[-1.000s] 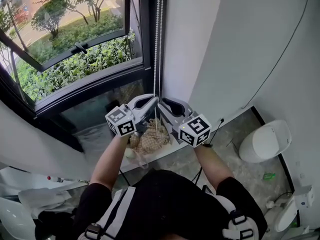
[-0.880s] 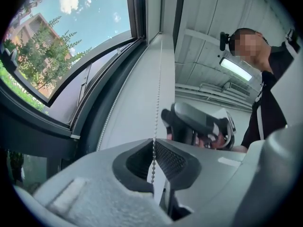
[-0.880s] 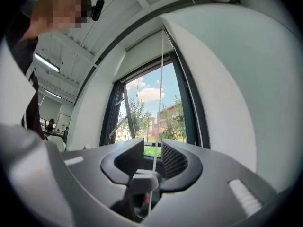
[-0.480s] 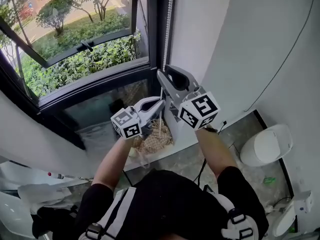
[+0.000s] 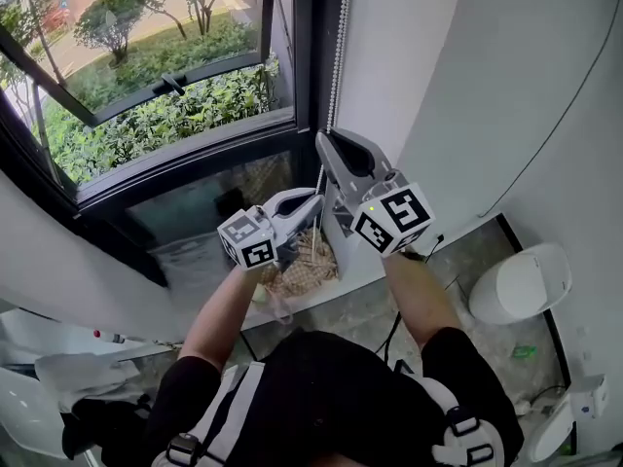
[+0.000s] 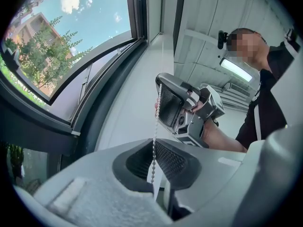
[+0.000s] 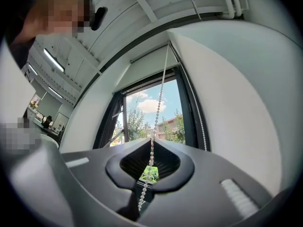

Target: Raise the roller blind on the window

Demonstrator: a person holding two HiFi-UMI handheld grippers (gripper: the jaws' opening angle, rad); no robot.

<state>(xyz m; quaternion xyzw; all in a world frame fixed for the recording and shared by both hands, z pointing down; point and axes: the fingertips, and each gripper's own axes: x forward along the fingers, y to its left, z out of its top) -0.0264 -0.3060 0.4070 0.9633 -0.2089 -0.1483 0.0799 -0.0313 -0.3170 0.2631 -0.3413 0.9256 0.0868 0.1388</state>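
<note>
Compared with a second ago, the right gripper is being held higher on the bead chain, above the left gripper. Its jaws have just been closing on the chain, which is now being pinched by both grippers beside the window. Only in the right gripper view is the chain being shown rising to the window's top.

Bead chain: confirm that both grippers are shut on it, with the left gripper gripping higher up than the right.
Not quite. The head view shows the right gripper gripping the bead chain higher up, with the left gripper below it. Both are shut on it; the right gripper's jaws have just been closing, with the bead chain between them.
</note>
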